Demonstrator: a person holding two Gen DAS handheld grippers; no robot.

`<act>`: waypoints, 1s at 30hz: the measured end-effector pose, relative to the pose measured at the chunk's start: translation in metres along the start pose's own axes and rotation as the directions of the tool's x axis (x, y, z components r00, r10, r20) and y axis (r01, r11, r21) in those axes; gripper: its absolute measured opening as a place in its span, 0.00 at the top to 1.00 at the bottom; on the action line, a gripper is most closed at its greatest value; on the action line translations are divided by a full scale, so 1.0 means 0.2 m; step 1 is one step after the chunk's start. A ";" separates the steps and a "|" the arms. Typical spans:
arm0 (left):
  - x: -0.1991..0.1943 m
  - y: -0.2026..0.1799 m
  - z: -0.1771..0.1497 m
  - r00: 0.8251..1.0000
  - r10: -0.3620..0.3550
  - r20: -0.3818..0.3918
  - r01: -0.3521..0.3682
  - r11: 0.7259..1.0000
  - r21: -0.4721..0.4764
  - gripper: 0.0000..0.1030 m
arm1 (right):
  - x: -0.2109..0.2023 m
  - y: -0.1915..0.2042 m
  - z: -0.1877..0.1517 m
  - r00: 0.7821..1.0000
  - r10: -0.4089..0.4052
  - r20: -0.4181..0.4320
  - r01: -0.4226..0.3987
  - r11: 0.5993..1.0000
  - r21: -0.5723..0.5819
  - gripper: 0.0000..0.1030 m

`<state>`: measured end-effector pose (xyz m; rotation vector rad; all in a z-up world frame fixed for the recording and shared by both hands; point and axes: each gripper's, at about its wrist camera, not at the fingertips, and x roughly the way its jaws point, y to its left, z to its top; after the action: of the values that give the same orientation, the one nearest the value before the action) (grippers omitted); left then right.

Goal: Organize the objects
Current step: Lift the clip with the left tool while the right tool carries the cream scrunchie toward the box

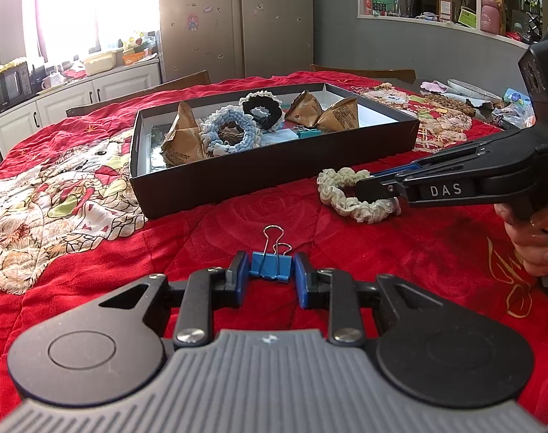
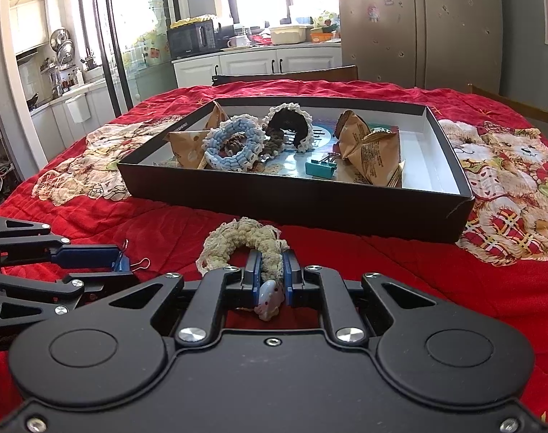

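While both grippers rest low over a red quilted cloth [image 1: 400, 252] printed with cartoon bears, a shallow black box [image 2: 292, 202] with a white inside sits open on the cloth beyond them.

Inside the box lie several things. A blue and white crocheted scrunchie [image 2: 232, 148] leans near the middle, and a black scrunchie with a white frilled edge [image 2: 292, 126] stands just behind it to the right. Brown paper packets folded into pyramid shapes sit at both ends: some on the left [image 2: 187, 144] and some on the right [image 2: 371, 155]. A teal binder clip [image 2: 321, 169] lies on the box floor between the scrunchies and the right-hand packets.

Outside the box, the left gripper [image 1: 270, 270] has its blue-padded fingers closed on a blue binder clip [image 1: 270, 265], whose wire handles stick out forward. The clip is on the cloth in front of the box's near wall.

To its right, the right gripper [image 2: 270, 270] has its fingers pressed nearly together, pinching a cream crocheted scrunchie [image 2: 238, 241]. A small pale charm [image 2: 268, 299] hangs from the scrunchie between the fingers. This scrunchie lies on the cloth just before the box. A person's hand [image 1: 534, 238] grips that gripper's handle.
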<state>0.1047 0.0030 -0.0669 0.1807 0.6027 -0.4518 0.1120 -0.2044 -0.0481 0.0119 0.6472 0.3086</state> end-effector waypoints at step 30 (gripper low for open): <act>-0.10 -0.02 0.16 0.996 -0.004 0.088 0.001 1.000 0.031 0.71 | -0.18 -0.01 0.04 0.996 0.022 0.089 -0.019 0.999 -0.035 0.88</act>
<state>0.1040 -0.0020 -0.0301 0.1883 0.5100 -0.4690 0.0899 -0.2164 -0.0196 0.0001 0.5537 0.3369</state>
